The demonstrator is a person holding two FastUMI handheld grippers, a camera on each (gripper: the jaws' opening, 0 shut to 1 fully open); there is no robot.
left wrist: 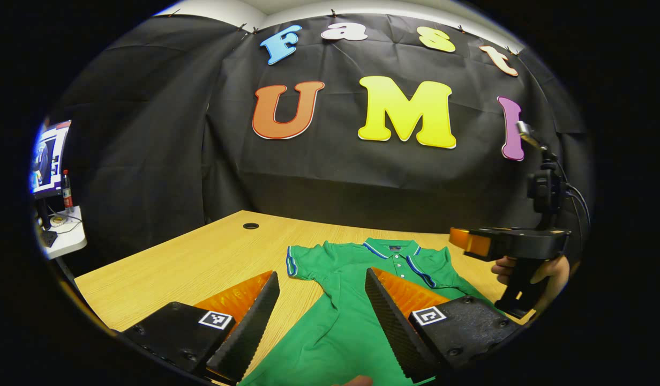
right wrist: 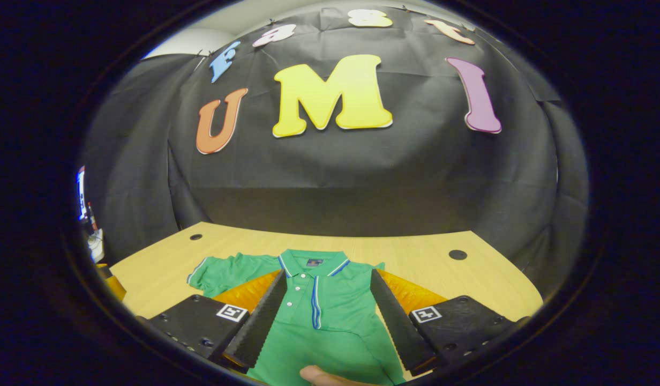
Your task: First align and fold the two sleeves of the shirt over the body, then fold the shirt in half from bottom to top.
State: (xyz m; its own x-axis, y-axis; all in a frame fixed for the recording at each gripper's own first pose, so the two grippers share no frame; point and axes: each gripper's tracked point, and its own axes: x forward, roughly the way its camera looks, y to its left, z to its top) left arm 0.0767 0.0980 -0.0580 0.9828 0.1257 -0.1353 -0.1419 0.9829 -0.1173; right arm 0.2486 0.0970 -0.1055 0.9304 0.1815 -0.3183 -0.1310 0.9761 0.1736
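A green polo shirt (left wrist: 357, 311) lies flat on the wooden table (left wrist: 201, 262), collar (left wrist: 391, 249) toward the wall. Its one sleeve (left wrist: 300, 262) spreads out to the left. My left gripper (left wrist: 322, 276) hovers open above the shirt's left side, nothing between its fingers. In the left gripper view the right gripper (left wrist: 469, 241) hangs over the shirt's right shoulder, held by a hand (left wrist: 528, 271). In the right gripper view the right gripper (right wrist: 328, 274) stands open over the shirt (right wrist: 330, 311), framing the collar (right wrist: 314, 262) and button placket. The spread sleeve (right wrist: 217, 271) lies at the left.
Round cable holes sit in the table (right wrist: 496, 284) near its far edge (left wrist: 250, 225) (right wrist: 458, 254) (right wrist: 196, 236). A side desk with a monitor (left wrist: 50, 158) and a bottle (left wrist: 67, 190) stands off to the left. A fingertip (right wrist: 316, 375) shows at the bottom edge.
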